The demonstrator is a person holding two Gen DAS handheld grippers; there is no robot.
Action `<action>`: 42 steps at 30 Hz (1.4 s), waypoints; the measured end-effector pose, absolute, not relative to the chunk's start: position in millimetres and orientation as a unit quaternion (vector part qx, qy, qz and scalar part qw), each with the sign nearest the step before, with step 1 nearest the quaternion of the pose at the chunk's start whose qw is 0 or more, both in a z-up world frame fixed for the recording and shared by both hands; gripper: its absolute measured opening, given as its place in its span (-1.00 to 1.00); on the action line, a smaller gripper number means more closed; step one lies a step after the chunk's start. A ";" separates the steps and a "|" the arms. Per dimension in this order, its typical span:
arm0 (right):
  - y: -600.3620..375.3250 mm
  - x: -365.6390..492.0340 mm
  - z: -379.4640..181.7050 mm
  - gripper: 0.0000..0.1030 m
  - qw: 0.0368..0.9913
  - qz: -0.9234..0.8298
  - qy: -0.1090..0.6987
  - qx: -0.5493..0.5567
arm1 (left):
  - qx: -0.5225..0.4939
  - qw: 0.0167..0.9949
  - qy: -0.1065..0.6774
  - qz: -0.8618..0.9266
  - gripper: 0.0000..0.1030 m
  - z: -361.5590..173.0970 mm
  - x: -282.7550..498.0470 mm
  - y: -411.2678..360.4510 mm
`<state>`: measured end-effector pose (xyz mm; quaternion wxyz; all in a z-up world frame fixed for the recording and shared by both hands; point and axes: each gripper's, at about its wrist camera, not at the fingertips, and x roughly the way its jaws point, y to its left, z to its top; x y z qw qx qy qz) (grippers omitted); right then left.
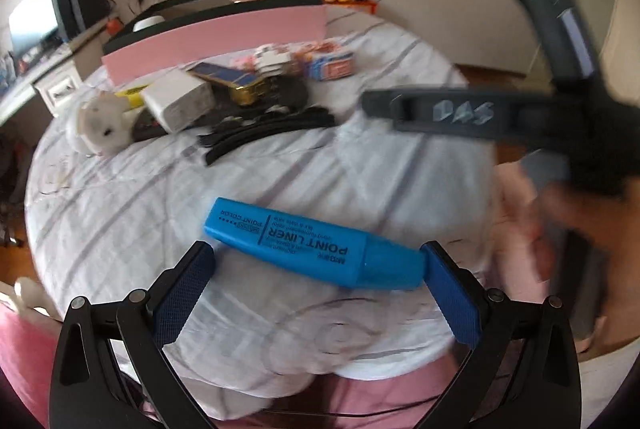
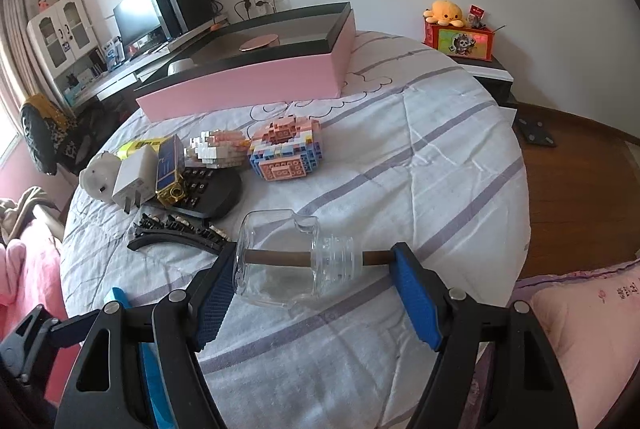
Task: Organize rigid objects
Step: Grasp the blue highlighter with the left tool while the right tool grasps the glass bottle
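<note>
Fingers (image 2: 416,305) of our right gripper (image 2: 312,293) clamp the clear glass jar with a brown stick through it (image 2: 288,261) end to end, near the bed's (image 2: 400,157) front edge; we'd lift level for the pink open box (image 2: 248,85). Our left gripper (image 1: 316,293) gapes wide, pads beside the blue plastic highlighter (image 1: 316,245), not squeezing
</note>
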<state>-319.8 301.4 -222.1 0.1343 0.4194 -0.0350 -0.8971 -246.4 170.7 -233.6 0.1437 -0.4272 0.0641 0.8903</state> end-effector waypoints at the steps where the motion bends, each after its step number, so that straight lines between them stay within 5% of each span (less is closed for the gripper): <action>1: 301.4 -320.7 -222.4 0.47 0.134 -0.897 -0.035 0.420 | -0.423 0.145 0.067 0.892 1.00 -234.9 -247.0 166.8; 20: 288.6 -332.5 -227.2 0.47 0.112 -0.903 -0.037 0.412 | -0.398 0.119 0.041 0.909 0.93 -236.2 -279.5 76.5; 28: 284.9 -332.1 -228.1 0.47 0.102 -0.902 -0.025 0.419 | -0.394 0.117 0.013 0.911 0.15 -227.4 -284.2 54.4; 30: 285.0 -332.4 -227.7 0.47 0.101 -0.901 -0.024 0.420 | -0.400 0.110 0.001 0.910 0.20 -225.7 -284.0 48.0; 34: 283.6 -332.3 -227.1 0.47 0.099 -0.901 -0.023 0.422 | -0.397 0.099 -0.046 0.911 0.82 -220.6 -282.3 40.3; 39: 283.1 -332.9 -227.3 0.47 0.099 -0.901 -0.021 0.422 | -0.407 0.061 -0.043 0.910 0.83 -226.9 -304.1 48.3; 42: 281.2 -332.9 -227.2 0.47 0.097 -0.901 -0.016 0.423 | -0.401 0.020 -0.006 0.916 0.56 -231.2 -313.3 52.9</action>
